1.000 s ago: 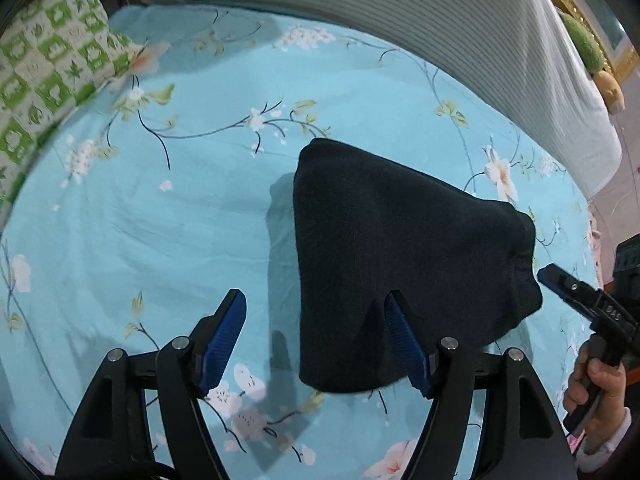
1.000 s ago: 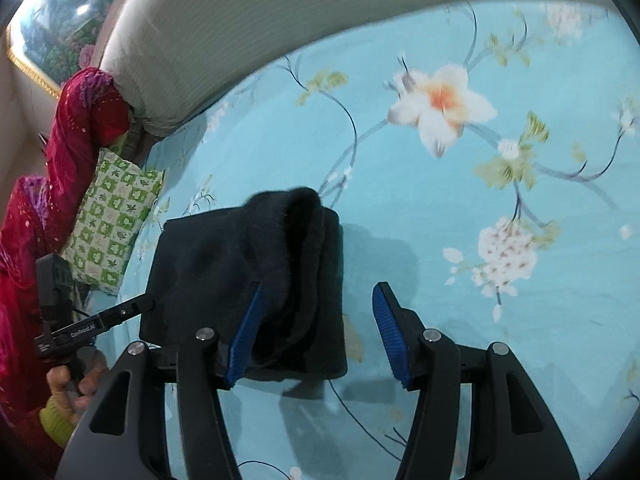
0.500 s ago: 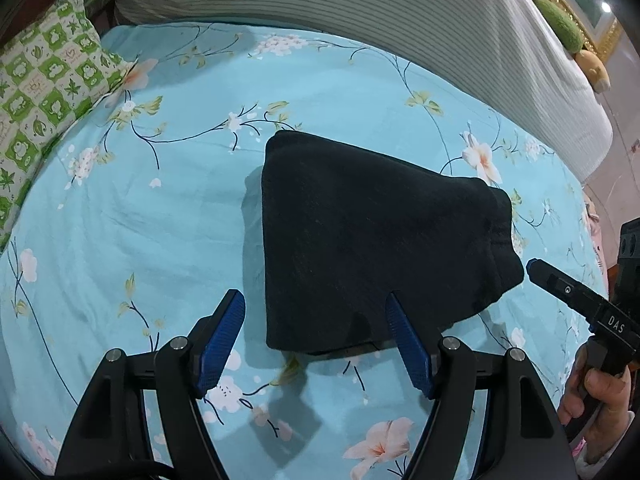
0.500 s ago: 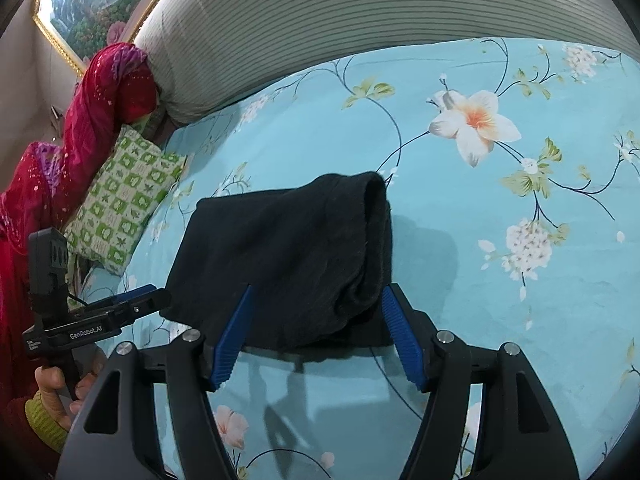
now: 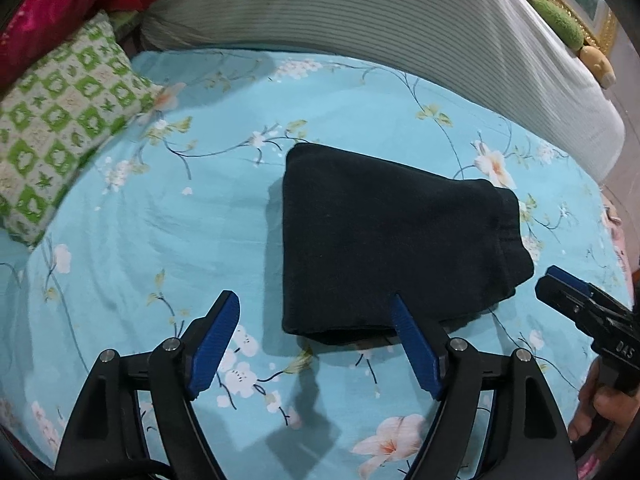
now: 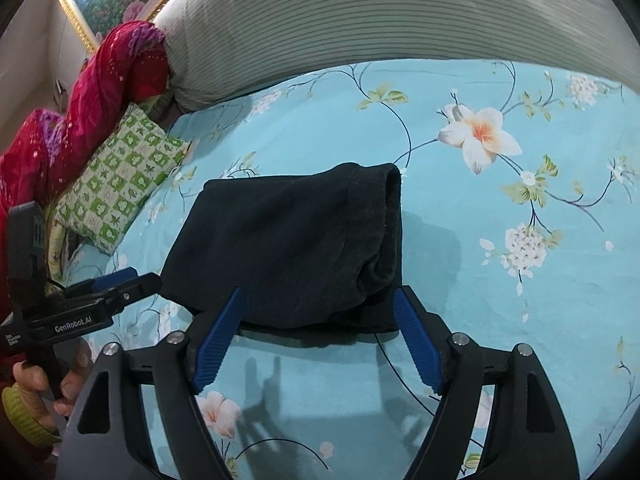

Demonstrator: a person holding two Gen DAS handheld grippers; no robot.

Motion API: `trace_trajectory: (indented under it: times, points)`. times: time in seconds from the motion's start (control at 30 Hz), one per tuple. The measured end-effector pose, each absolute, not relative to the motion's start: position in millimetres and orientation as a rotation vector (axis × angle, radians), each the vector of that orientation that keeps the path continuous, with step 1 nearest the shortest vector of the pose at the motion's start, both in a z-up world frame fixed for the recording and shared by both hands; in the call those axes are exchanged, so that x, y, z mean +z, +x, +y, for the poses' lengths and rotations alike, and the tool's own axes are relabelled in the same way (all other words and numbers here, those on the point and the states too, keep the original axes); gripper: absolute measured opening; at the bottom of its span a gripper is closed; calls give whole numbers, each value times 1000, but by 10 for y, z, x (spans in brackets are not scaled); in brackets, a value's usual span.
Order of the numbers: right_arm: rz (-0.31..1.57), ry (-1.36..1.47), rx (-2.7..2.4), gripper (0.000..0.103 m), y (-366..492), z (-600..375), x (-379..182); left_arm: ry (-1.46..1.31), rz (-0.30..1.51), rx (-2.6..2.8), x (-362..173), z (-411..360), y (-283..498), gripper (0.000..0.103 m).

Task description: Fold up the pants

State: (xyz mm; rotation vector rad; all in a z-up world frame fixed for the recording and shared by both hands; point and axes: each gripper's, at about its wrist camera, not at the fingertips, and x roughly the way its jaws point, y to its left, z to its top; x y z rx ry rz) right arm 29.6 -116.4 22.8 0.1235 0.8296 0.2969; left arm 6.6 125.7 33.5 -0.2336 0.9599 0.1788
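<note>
One wide blue floral bedsheet [image 5: 168, 216] fills both views, with a striped grey bolster [image 5: 360, 12] along its far edge and a green checked pillow [image 5: 60, 120] off to the left. The black pants [image 5: 384, 248] lie folded into a compact bundle in the middle of the sheet, just ahead of both tools. The left gripper [image 5: 316, 344] and right gripper [image 6: 318, 336] each hang with jaws spread wide and holding nothing, just short of the bundle's near edge.

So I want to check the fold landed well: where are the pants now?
The pants lie folded on the blue flowered sheet, mid-bed, just ahead of both open claws, with the green checked pillow off to the left.
</note>
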Motion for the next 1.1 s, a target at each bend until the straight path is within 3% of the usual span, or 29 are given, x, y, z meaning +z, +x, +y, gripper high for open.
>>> trace_trajectory:
  times: [0.13, 1.1]
  points:
    - [807, 75, 303, 86, 219, -1091, 229, -216, 947, 205, 324, 1209, -18, 80]
    - [694, -59, 183, 96, -64, -926, -105, -96, 876, 270, 66, 1010, -232, 83]
